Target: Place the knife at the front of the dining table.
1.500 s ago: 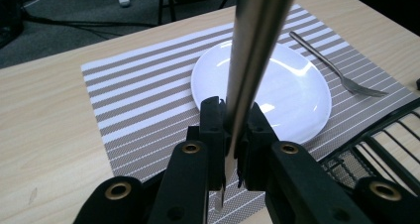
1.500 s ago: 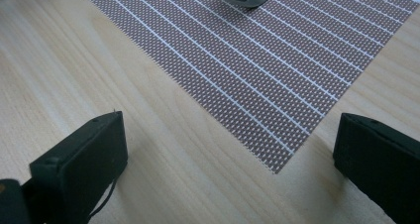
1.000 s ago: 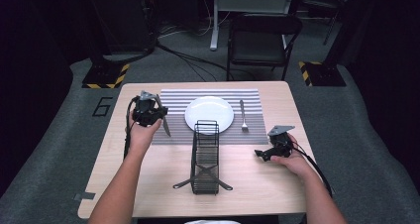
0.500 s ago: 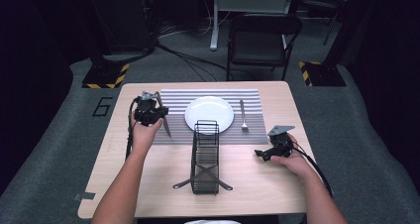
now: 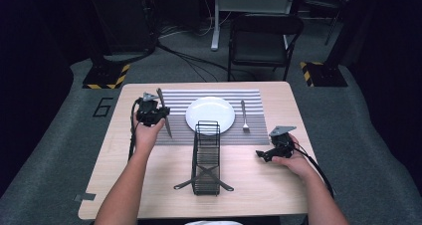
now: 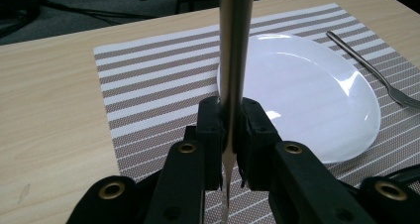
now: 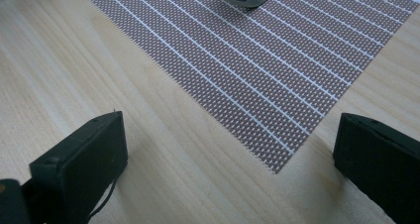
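My left gripper (image 5: 158, 111) clamps a table knife (image 5: 164, 116) above the striped placemat's (image 5: 174, 101) left edge, beside the white plate (image 5: 210, 115) and fork (image 5: 244, 116), while my right gripper (image 5: 266, 154) rests wide open on the counter (image 5: 249, 175).

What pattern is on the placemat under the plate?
Brown and white stripes on the placemat, clearest in the left gripper view.

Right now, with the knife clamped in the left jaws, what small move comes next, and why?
Probably lower the knife onto the striped placemat left of the white plate. The left gripper holds it above that bare strip, and the fork already lies on the plate's far side.
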{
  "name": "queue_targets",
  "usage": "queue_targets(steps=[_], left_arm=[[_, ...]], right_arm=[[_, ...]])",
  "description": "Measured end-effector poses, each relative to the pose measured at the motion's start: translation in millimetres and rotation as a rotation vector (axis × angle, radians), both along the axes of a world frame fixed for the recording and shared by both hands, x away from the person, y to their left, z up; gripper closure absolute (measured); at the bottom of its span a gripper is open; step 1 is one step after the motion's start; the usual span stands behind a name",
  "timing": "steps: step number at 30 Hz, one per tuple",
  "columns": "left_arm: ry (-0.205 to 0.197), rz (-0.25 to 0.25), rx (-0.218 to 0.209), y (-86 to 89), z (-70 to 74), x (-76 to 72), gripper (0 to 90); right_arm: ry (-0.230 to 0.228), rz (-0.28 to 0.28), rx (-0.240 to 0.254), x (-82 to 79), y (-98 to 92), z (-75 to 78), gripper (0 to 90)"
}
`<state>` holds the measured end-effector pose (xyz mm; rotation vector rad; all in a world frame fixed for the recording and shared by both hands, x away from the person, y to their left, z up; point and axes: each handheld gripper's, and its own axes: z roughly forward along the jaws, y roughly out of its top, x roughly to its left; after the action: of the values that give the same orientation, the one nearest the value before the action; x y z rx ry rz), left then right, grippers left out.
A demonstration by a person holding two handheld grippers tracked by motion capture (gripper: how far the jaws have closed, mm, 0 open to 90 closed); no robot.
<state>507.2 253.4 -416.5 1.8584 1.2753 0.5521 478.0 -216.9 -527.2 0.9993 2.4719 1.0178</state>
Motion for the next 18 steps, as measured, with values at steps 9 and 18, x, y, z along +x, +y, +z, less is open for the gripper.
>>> queue_targets(steps=[9, 18], left_arm=[[0.012, 0.020, -0.021, -1.2, -8.4, 10.2, 81.9], [-0.002, 0.023, -0.040, -8.1, -13.8, 20.1, 82.4]], right_arm=[[0.000, 0.001, -0.001, 0.0, -0.1, 0.0, 0.0], [0.000, 0.002, -0.001, 0.0, -0.1, 0.0, 0.0]])
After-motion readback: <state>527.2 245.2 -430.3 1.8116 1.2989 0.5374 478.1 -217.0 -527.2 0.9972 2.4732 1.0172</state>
